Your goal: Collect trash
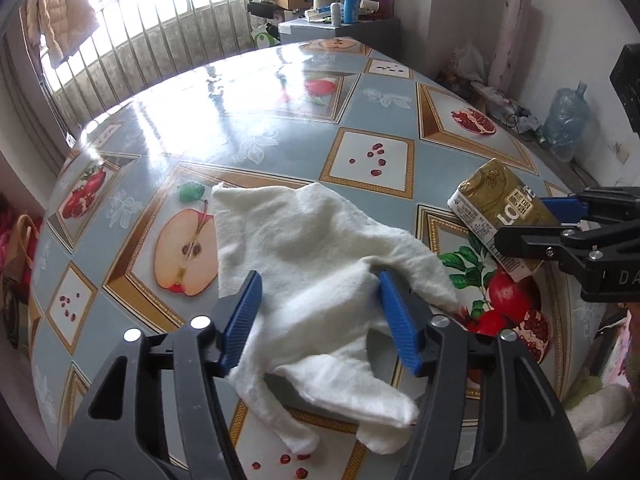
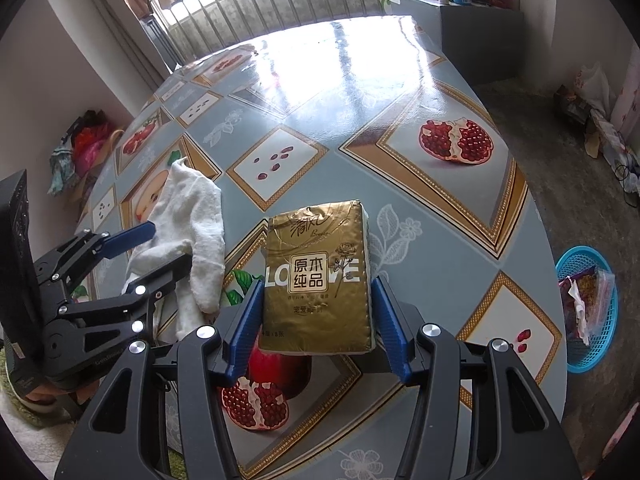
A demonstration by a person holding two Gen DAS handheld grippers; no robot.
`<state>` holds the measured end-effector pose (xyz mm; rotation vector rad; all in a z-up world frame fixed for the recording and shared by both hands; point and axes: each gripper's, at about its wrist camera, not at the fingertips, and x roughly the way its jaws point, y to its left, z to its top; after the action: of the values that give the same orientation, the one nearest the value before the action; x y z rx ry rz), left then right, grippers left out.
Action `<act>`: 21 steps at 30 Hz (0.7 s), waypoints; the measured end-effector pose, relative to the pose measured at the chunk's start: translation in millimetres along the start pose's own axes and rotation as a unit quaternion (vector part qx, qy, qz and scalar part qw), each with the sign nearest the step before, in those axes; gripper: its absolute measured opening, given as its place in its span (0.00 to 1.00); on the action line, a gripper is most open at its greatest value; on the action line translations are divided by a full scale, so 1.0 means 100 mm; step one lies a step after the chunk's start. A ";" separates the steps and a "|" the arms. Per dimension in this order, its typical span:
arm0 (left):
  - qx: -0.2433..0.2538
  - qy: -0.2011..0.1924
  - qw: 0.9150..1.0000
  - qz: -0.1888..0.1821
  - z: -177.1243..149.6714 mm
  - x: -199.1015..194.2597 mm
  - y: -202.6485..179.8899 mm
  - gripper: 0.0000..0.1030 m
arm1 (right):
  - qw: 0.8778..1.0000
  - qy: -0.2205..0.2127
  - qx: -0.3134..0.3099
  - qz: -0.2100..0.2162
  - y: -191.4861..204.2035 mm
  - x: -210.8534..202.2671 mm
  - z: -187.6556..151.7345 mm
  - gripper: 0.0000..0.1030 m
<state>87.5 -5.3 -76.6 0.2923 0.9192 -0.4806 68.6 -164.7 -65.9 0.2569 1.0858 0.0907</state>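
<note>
A crumpled white cloth [image 1: 320,240] lies on the fruit-print table [image 1: 372,92]. My left gripper [image 1: 320,280] is open and straddles the cloth, its blue pads [image 1: 240,312] at either side without pinching it. In the right wrist view the same cloth [image 2: 196,216] shows at left with the left gripper [image 2: 170,242] over it. My right gripper [image 2: 318,282] is shut on a gold tissue pack [image 2: 316,240], its pads pressed against the pack's two long sides. Seen from the left wrist, the tissue pack [image 1: 496,200] is tilted and raised off the table at right, in the right gripper [image 1: 520,218].
A blue plastic basket [image 2: 600,360] with wrappers in it stands on the floor past the table's right edge. A grey cabinet [image 1: 340,32] with bottles stands beyond the table's far end. A water jug [image 1: 566,120] and bags lie along the right wall.
</note>
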 end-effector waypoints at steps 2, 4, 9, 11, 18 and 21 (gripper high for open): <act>-0.003 0.000 1.000 -0.004 0.00 0.00 0.01 0.46 | 1.000 0.002 0.003 0.004 -0.01 0.00 0.01 0.53; -0.005 0.000 1.000 -0.008 0.01 0.00 0.01 0.40 | 1.000 0.005 0.003 0.004 -0.01 0.01 0.02 0.54; -0.004 -0.001 1.000 -0.010 0.03 0.01 -0.03 0.28 | 1.000 0.008 -0.004 0.001 0.01 0.01 0.03 0.58; -0.003 -0.001 1.000 -0.010 0.03 0.01 -0.04 0.25 | 1.000 0.010 -0.005 0.001 0.02 0.02 0.04 0.58; -0.001 -0.003 1.000 -0.011 0.05 0.01 -0.04 0.12 | 1.000 0.007 -0.019 -0.012 0.07 0.05 0.02 0.58; -0.001 -0.004 1.000 -0.010 0.05 0.01 -0.04 0.08 | 1.000 0.007 -0.020 -0.018 0.08 0.05 0.03 0.53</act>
<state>89.7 -11.2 -74.8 0.2788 0.9160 -0.4989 73.9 -156.8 -67.4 0.2010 1.1017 0.0829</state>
